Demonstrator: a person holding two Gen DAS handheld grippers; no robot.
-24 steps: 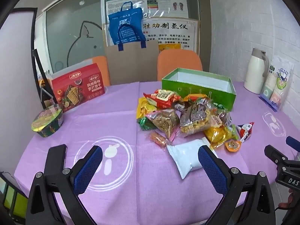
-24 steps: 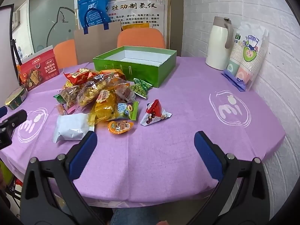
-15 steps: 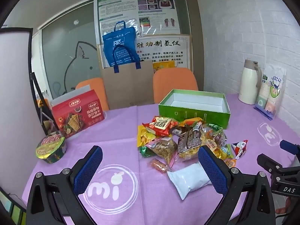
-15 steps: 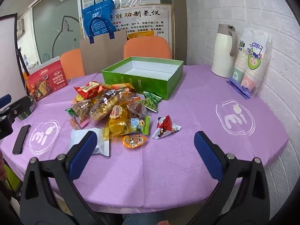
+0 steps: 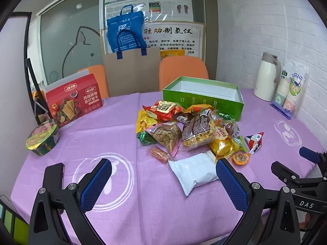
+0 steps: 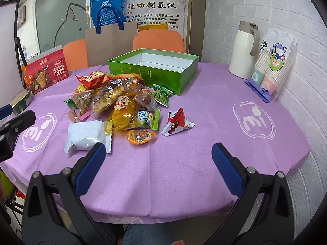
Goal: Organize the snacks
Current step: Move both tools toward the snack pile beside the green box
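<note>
The snacks (image 5: 190, 130) lie in a loose pile near the middle of the table (image 6: 204, 153), which has a purple cloth on it. At the front of the pile there is a white packet (image 5: 194, 173), and beside it a small orange jelly cup (image 6: 141, 136). A little apart, on the right side, a small triangle packet (image 6: 176, 122) in red and white lies alone. Just behind the pile stands a green box (image 6: 155, 69), open, with a white inside where I see nothing.

The left gripper (image 5: 163, 185) hovers above the near edge of the table with its jaws wide and nothing between them; the white packet is just beyond its right finger. The right gripper (image 6: 156, 167) is also spread wide and empty, low over the front of the cloth.

At the left edge there is a red biscuit box (image 5: 74, 104) and a noodle bowl (image 5: 43, 138), and a dark phone (image 5: 53, 173) lies flat. At the far right, by the brick wall, stand a white jug (image 6: 244, 50) and a pack of paper cups (image 6: 273, 65). Two orange chairs (image 6: 159, 40) are behind the table.
</note>
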